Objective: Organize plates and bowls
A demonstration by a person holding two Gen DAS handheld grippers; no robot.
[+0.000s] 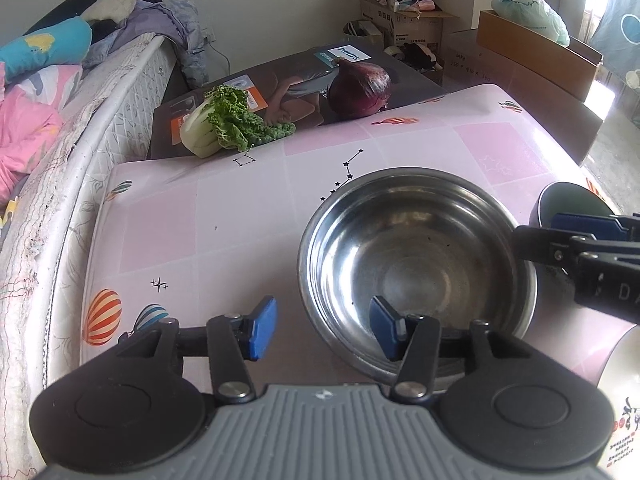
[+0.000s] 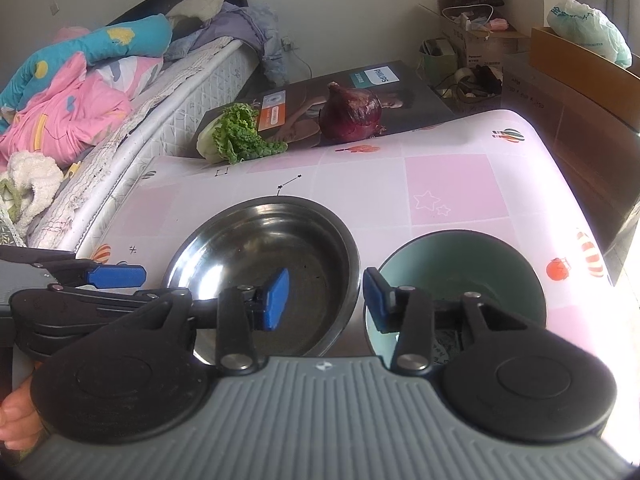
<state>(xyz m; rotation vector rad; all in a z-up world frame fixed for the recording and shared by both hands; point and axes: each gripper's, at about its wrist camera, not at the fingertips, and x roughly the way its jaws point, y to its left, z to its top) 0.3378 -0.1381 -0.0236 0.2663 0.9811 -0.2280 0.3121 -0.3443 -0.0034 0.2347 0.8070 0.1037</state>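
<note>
A steel bowl (image 1: 416, 264) stands on the pink table (image 1: 192, 224); it also shows in the right wrist view (image 2: 276, 256). A green bowl (image 2: 460, 272) stands right of it, its rim also showing in the left wrist view (image 1: 572, 200). My left gripper (image 1: 322, 330) is open, its jaws on either side of the steel bowl's near left rim. My right gripper (image 2: 326, 298) is open over the gap between the two bowls, its right finger over the green bowl's near left rim. The right gripper shows from the side in the left wrist view (image 1: 560, 236).
A leafy cabbage (image 1: 224, 120) and a red onion (image 1: 362, 88) lie on a Philips box (image 1: 280, 88) behind the table. A bed (image 1: 60, 120) runs along the left. A white printed dish (image 1: 624, 400) sits at the near right. Cardboard boxes (image 1: 408, 16) stand at the back.
</note>
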